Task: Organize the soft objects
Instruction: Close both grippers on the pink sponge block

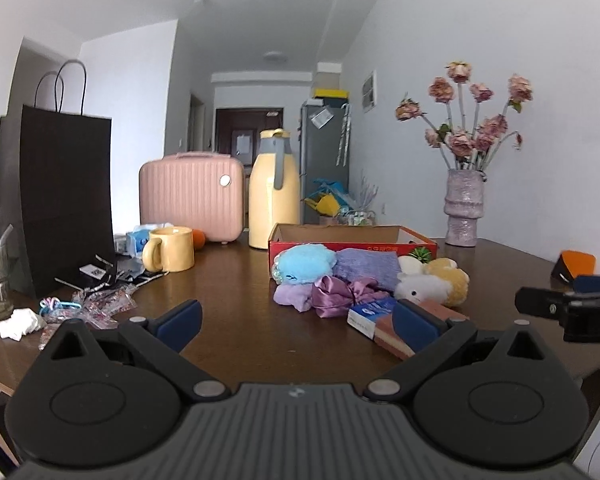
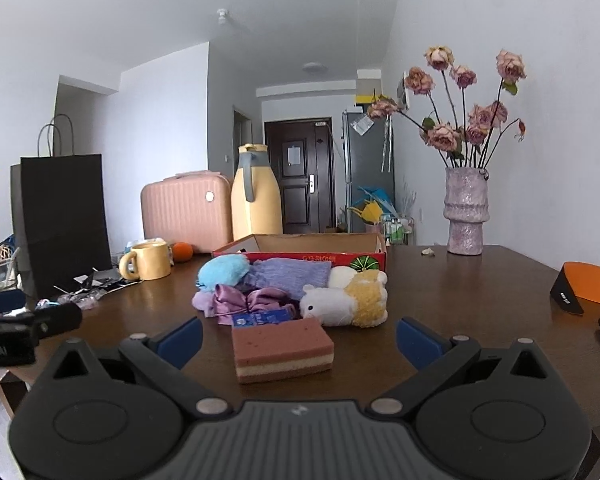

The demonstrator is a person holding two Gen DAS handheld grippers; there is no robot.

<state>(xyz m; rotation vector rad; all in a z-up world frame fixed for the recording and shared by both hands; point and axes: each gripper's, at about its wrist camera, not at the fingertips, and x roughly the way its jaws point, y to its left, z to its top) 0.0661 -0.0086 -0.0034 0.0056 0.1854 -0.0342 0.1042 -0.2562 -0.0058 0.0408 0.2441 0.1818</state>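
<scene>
Right hand-held gripper [image 2: 299,340] spread wide, empty, lined up straight on the layered sponge [image 2: 283,349], nearest item of the pile and so probably first pick. Left hand-held gripper [image 1: 298,322] likewise spread and empty, hovering low over bare desk [image 1: 228,280], off to the left of the pile, seemingly kept out of the way. Soft objects bunched on the desk just in front of the red cardboard box [image 2: 320,250]: blue plush [image 2: 224,272], folded purple knit cloth [image 2: 292,276], satin scrunchie [image 2: 244,300], white-and-yellow plush animal [image 2: 348,300], a blue tissue pack [image 2: 264,317] tucked behind the sponge. Box open and apparently empty, close behind the pile, likely the destination. Nothing sorted yet, by the look of it.
</scene>
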